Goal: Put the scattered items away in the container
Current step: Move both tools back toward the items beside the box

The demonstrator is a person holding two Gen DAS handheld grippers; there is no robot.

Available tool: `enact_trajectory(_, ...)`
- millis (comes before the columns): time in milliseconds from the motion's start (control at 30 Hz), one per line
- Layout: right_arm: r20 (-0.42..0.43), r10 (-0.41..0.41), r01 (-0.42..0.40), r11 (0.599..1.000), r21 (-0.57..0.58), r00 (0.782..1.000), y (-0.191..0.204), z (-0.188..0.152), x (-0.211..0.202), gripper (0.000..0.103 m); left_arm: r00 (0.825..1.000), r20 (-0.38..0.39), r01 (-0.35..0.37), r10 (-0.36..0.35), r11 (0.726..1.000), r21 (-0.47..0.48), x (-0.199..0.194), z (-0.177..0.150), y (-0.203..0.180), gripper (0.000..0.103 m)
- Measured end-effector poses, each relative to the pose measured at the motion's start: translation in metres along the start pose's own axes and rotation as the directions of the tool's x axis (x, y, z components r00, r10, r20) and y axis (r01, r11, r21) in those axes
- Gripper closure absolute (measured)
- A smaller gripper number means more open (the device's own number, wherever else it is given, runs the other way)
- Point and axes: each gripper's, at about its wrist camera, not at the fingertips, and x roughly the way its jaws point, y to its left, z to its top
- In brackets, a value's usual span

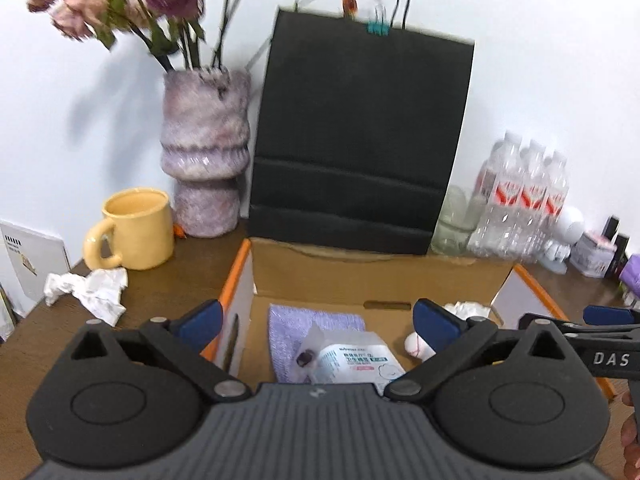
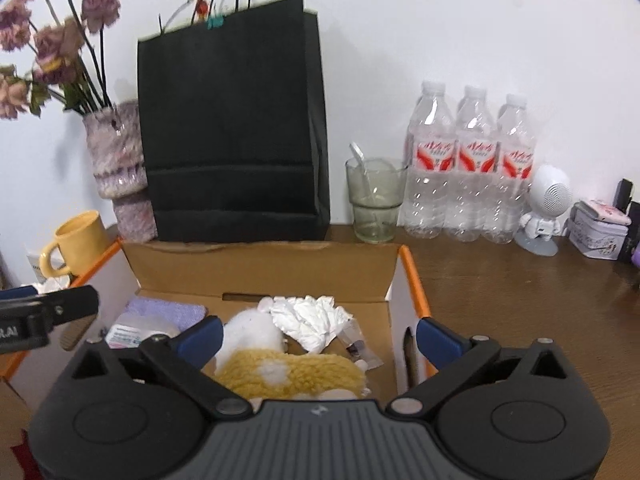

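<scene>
An open cardboard box [image 1: 360, 272] with orange-edged flaps sits on the brown table. Inside lie a lilac cloth [image 1: 296, 324], a white packet [image 1: 360, 360], crumpled white paper [image 2: 308, 316] and a yellow-and-white plush toy [image 2: 280, 368]. My left gripper [image 1: 320, 324] hangs over the box's left half, jaws wide, nothing between them. Over the right half my right gripper [image 2: 320, 336] stands just as wide above the plush toy, holding nothing. Another crumpled white paper [image 1: 88, 288] lies on the table left of the box.
Behind the box stand a black paper bag [image 2: 232, 136], a fuzzy purple vase [image 1: 208, 152] with dried flowers, a yellow mug [image 1: 136, 232], a glass [image 2: 376, 200] with a spoon, three water bottles [image 2: 472, 168], a small white figurine [image 2: 544, 208] and a tin [image 2: 596, 236].
</scene>
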Motion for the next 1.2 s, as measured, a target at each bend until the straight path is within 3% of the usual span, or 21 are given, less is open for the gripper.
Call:
enact_trajectory(267,0.043,-0.014,0.015,1.0,-0.024,0.999,-0.011,-0.023,-0.054,0.0,0.998,0.067,0.006,-0.008,0.999,0.038,-0.057,-0.017,0.021,0.0)
enact_trajectory(533,-0.006,-0.018,0.017,0.997,-0.075,1.0,-0.016,-0.075,-0.091,0.0,0.999,0.034,0.033,-0.036,0.995,0.091,-0.094,-0.055,0.034,0.0)
enact_trajectory(933,-0.121,-0.041,0.033,0.997,-0.072,0.992,-0.015,-0.131,-0.086,0.0,0.999,-0.013,0.048,-0.047,0.993,0.107,-0.096,-0.101,0.026,0.002)
enact_trajectory(1200,-0.131,-0.029,0.019,0.997,-0.08,0.991,-0.015,-0.133,-0.082,0.012,0.996,-0.022,0.088,-0.086,0.99,0.11,-0.087,-0.105,0.02,0.02)
